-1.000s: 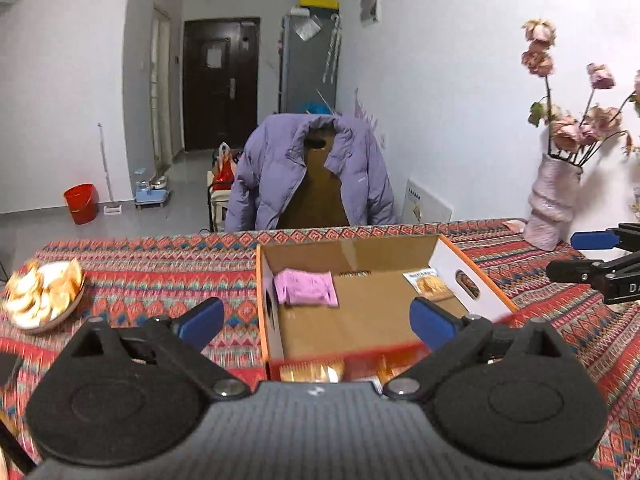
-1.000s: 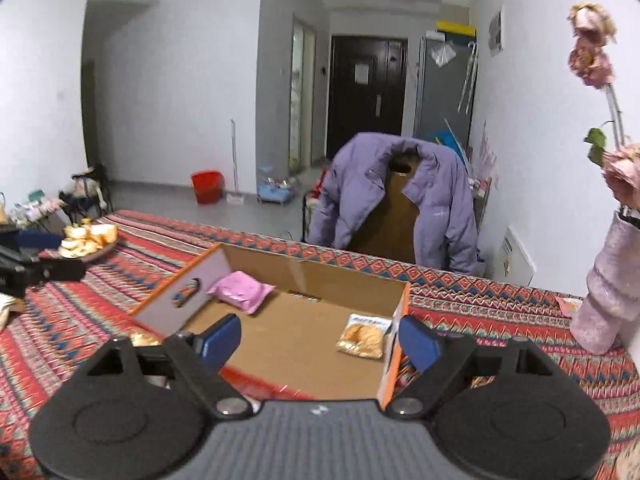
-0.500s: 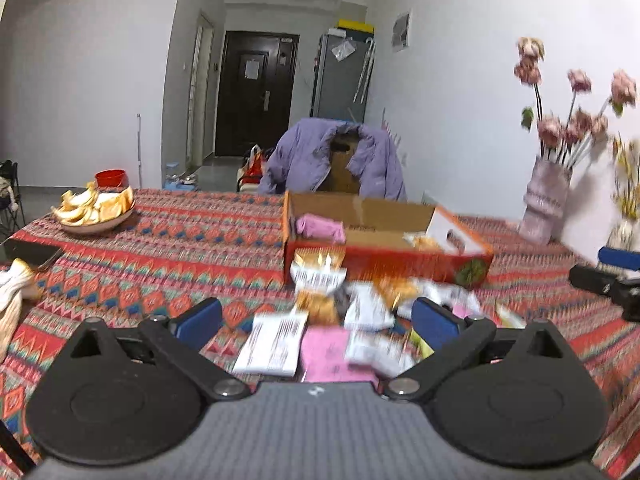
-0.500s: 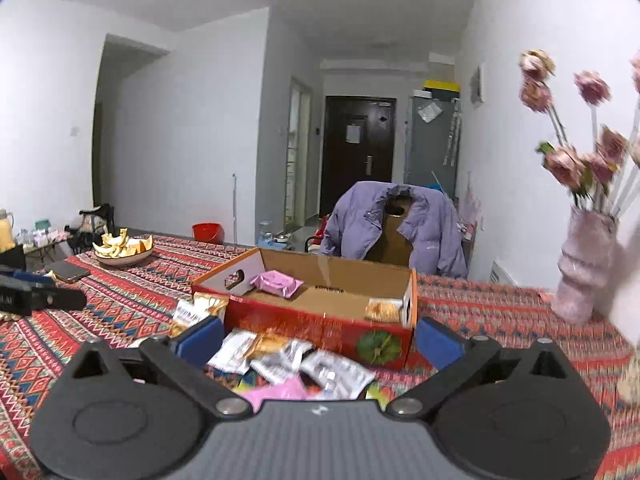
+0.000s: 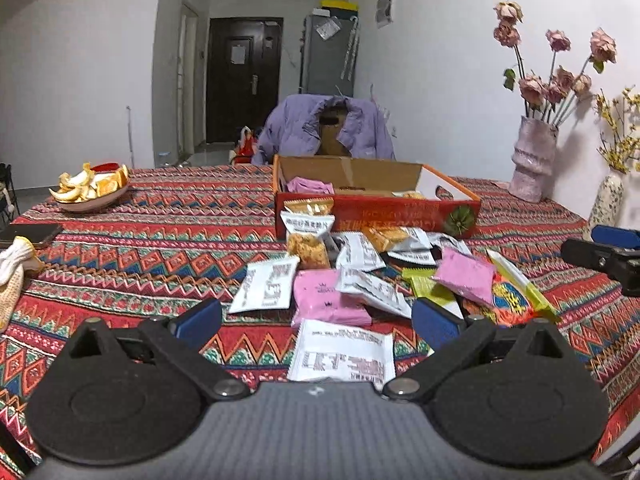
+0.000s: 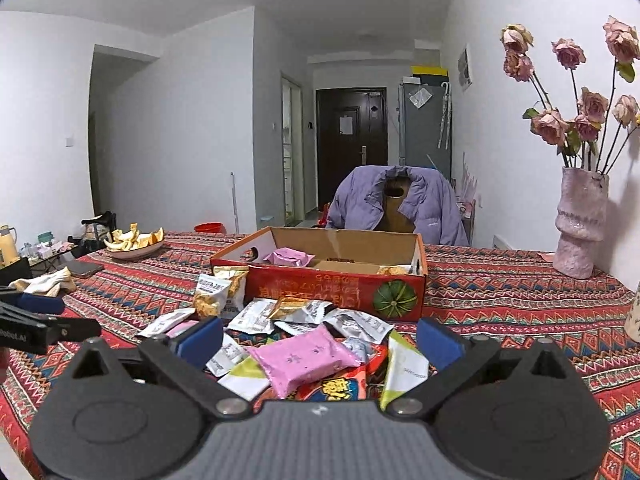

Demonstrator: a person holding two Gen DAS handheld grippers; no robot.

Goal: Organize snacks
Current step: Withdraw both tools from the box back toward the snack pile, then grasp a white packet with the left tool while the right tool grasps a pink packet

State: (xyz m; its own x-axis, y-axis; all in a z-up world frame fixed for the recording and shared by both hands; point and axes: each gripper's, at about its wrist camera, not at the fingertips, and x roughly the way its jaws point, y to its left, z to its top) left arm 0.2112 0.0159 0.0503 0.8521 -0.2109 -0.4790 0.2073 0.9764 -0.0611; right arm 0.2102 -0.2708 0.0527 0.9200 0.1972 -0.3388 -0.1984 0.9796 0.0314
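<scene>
Both tongs, left tongs and right tongs, are held released over loose snack packets heaped against the near side of the cardboard box at mid-desk.

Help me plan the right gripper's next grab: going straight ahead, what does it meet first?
Likely the pink packet lying atop the pile between the open right gripper's fingers; the red cardboard box stands farther behind it.

White walls, dark door, purple jacket draped over a chair.
</scene>
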